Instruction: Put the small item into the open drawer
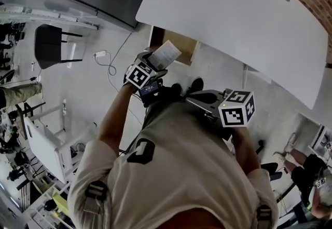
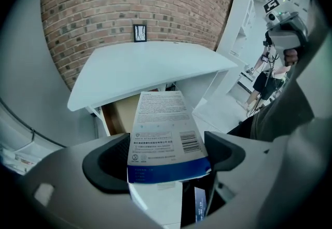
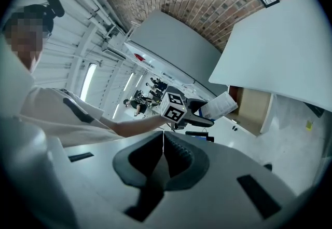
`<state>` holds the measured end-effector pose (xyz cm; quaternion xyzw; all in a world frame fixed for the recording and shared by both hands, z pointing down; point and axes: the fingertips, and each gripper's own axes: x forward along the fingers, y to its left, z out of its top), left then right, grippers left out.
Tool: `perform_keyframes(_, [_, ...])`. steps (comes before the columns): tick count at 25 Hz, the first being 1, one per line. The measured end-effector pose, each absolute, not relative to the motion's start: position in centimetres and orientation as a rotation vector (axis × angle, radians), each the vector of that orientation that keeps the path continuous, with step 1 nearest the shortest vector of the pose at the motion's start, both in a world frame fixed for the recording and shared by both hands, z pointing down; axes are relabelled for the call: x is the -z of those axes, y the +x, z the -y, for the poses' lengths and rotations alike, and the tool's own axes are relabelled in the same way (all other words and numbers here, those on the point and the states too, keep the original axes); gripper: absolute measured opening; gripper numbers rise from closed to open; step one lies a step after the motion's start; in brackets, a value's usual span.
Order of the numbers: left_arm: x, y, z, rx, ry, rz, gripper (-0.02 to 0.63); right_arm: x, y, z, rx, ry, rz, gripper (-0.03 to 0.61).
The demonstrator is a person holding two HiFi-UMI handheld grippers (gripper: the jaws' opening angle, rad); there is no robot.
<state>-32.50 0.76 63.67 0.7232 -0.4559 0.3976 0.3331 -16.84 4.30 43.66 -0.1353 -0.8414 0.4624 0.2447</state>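
The small box [image 2: 166,134], where is it?
Clamped between the jaws of the left gripper [image 2: 167,158], in the air in front of the drawer [image 2: 120,115], not inside it.
Which way does it point?
Its long axis runs straight out along the jaws. The free end points towards the drawer opening under the white desk [image 2: 145,67]. The end with the blue band sits in the grip. The printed face with the barcode faces the left gripper's camera.
And from the head view?
There the box tilts out from the gripper towards the desk edge, just short of the brown drawer interior.
The right gripper [image 3: 163,158]?
Its jaws are pressed together with nothing between them, and it is well apart from the box.
How many of each?
One box, one open drawer, one desk, two grippers.
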Motion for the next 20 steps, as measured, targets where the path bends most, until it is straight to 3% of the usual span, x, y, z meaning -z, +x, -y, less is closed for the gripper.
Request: perform_keyframes(20, [-73.9, -38.5, 2.9, -1.194, 1.992, 0.852, 0.445, -46.6, -24.3, -5.8, -1.359, -0.173, 2.117, 0.003])
